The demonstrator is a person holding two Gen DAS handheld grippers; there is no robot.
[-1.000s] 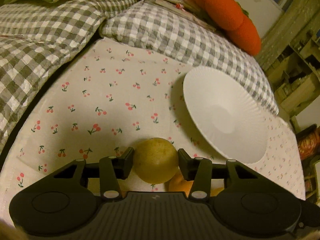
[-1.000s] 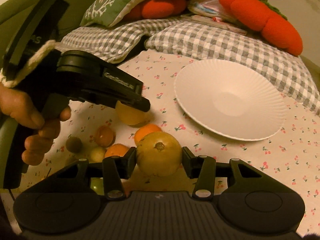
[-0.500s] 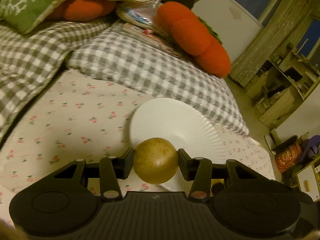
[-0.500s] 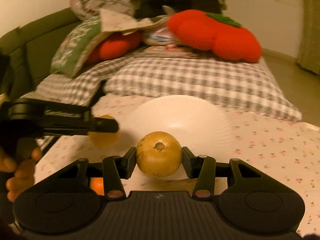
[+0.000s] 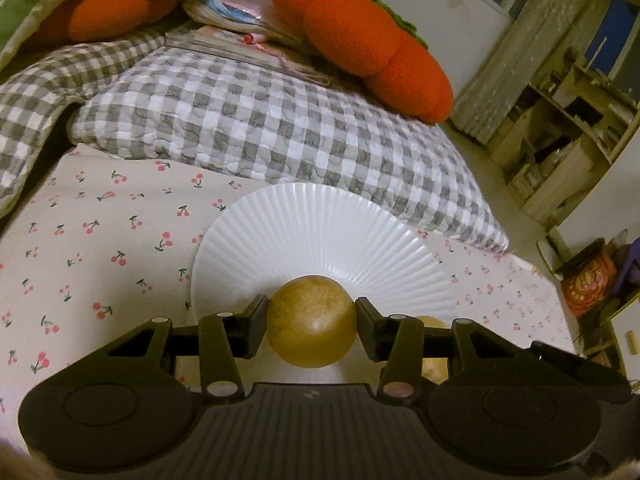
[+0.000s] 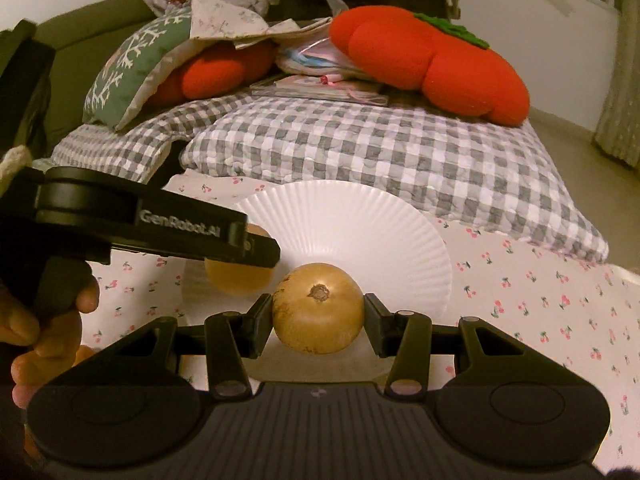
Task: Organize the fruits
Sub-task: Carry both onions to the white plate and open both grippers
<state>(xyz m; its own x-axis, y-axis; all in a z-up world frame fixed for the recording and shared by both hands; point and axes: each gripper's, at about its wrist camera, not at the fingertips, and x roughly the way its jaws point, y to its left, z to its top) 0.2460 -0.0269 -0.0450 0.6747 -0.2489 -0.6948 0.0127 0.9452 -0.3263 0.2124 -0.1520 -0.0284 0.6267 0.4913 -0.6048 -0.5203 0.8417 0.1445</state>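
Two claws each clamp one yellow fruit over the white plate

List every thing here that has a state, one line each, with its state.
left gripper: shut on a round yellow-brown fruit, held above the plate's near edge
right gripper: shut on a yellow fruit with a stem scar
white ribbed plate: nothing resting on it
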